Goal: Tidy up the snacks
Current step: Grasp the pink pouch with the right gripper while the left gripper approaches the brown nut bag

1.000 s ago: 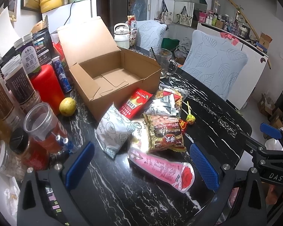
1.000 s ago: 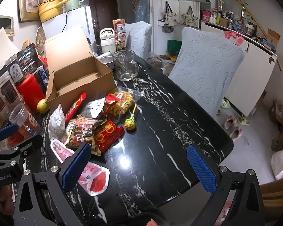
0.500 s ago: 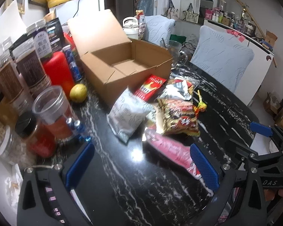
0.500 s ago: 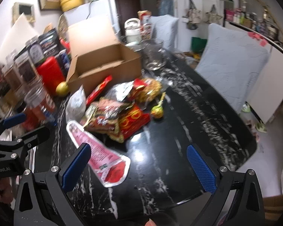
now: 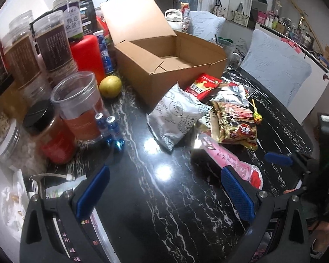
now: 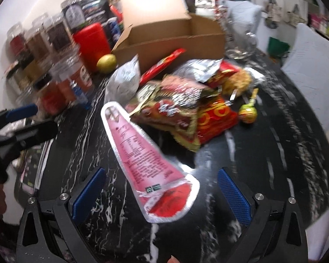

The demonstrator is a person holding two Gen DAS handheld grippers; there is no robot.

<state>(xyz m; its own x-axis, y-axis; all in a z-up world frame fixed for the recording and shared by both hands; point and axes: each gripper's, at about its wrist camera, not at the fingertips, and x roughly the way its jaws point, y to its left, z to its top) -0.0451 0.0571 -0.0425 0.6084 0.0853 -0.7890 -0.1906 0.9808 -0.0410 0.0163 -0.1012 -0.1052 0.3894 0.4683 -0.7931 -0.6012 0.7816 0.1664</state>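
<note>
An open brown cardboard box [image 5: 164,65] [image 6: 168,37] stands empty at the back of the black marble table [image 5: 164,208]. In front of it lies a heap of snack packets: a white-grey bag [image 5: 175,118], a red packet [image 5: 202,85], a dark red packet [image 5: 236,125] [image 6: 171,107], a lollipop [image 6: 247,114] and a long pink pouch [image 5: 228,164] [image 6: 142,160]. My right gripper [image 6: 160,192] is open, its blue pads on either side of the pink pouch's wide end. My left gripper [image 5: 164,195] is open over bare table, left of the pouch.
Jars, a clear cup [image 5: 81,107], a red canister [image 5: 87,54], small blue bottles [image 5: 111,129] and a lemon [image 5: 110,83] crowd the table's left side. A glass mug [image 5: 230,54] stands behind the box. Padded chairs [image 5: 274,74] line the right edge.
Both grippers have moved forward and left toward the snacks. The right one has closed in on the pink pouch, which now lies between its open fingers.
</note>
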